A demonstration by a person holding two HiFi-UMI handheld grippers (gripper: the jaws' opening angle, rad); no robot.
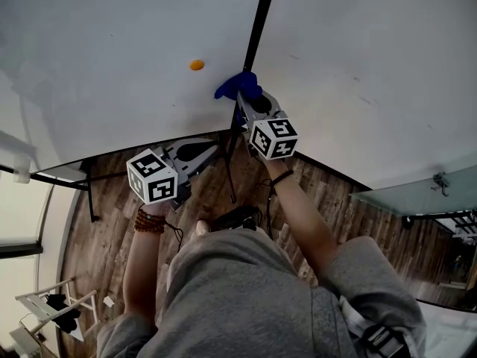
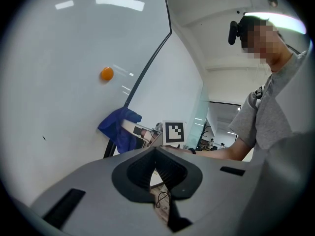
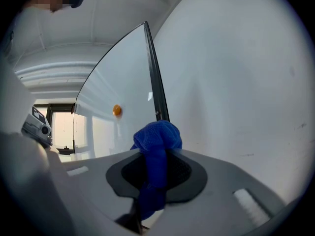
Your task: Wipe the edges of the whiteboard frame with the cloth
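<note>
**Head view.** A whiteboard [image 1: 112,51] fills the upper left. Its black frame [image 1: 256,21] runs down the middle, with a plain white surface to its right. An orange magnet [image 1: 197,65] sits on the board just left of the frame. The right gripper [image 1: 246,97] is raised to the frame, with a blue cloth [image 1: 240,85] bunched at its tip and lying over the frame edge. The left gripper [image 1: 218,149] hangs lower, near the frame's foot and apart from the cloth. A wooden floor [image 1: 97,245] shows below.

**Left gripper view.** The left gripper [image 2: 155,150] has its jaws brought together, tips meeting, with nothing between them. Beyond them the cloth [image 2: 119,129] rests against the frame [image 2: 147,65], below the magnet [image 2: 107,73] — the right gripper's marker cube [image 2: 173,132] shows just beside it.

**Right gripper view.** The right gripper [image 3: 156,155] is clamped on the cloth [image 3: 157,134], which bulges above the jaws and trails down between them. The frame [image 3: 155,82] rises directly behind the cloth — the magnet [image 3: 117,110] lies to its left on the board [image 3: 118,82].
</note>
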